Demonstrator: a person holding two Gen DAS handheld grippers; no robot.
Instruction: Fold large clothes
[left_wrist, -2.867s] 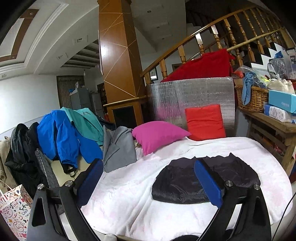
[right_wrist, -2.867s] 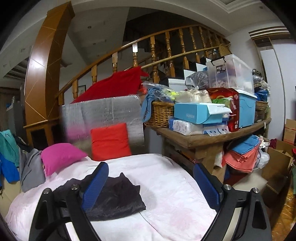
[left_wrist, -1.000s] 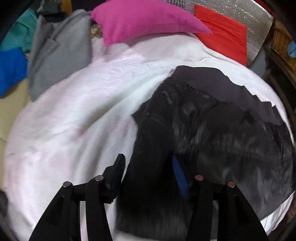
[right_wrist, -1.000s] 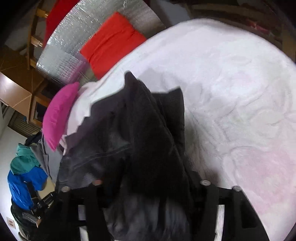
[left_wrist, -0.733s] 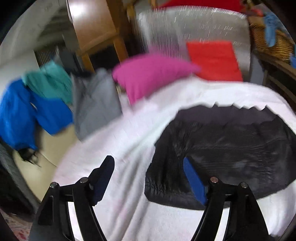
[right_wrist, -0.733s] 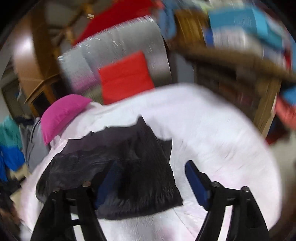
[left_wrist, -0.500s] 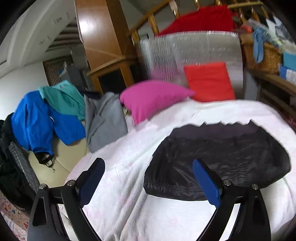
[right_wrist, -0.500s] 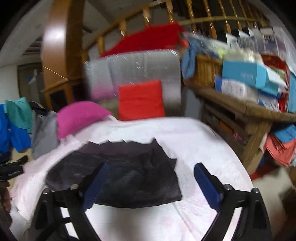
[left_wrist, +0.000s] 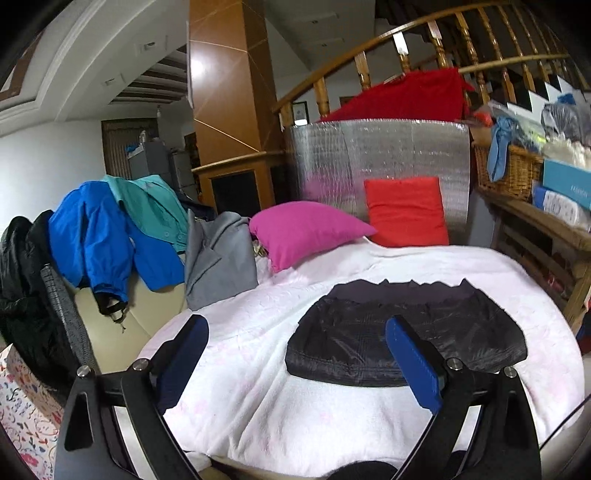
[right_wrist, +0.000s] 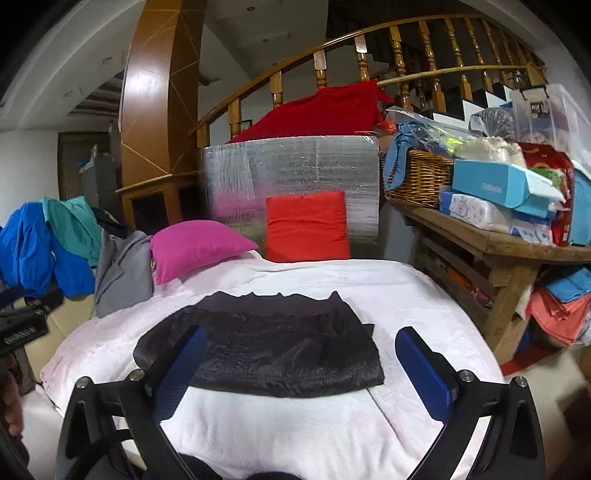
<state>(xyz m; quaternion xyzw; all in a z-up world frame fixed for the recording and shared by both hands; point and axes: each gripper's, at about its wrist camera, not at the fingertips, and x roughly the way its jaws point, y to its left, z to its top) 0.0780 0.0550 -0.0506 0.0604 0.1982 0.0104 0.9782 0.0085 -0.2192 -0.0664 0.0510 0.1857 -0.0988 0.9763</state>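
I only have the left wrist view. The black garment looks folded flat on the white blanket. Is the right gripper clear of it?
Observer: Yes. The right gripper has its jaws opening with nothing between them, and the black garment lies flat ahead of it.
Operator: My view cuts off at the wooden table. Is anything underneath it?
Observer: A stack of folded orange and blue clothes sits beneath the wooden table.
Operator: And at the far end of the tabletop?
Observer: A clear plastic storage box stands there, behind the packages.
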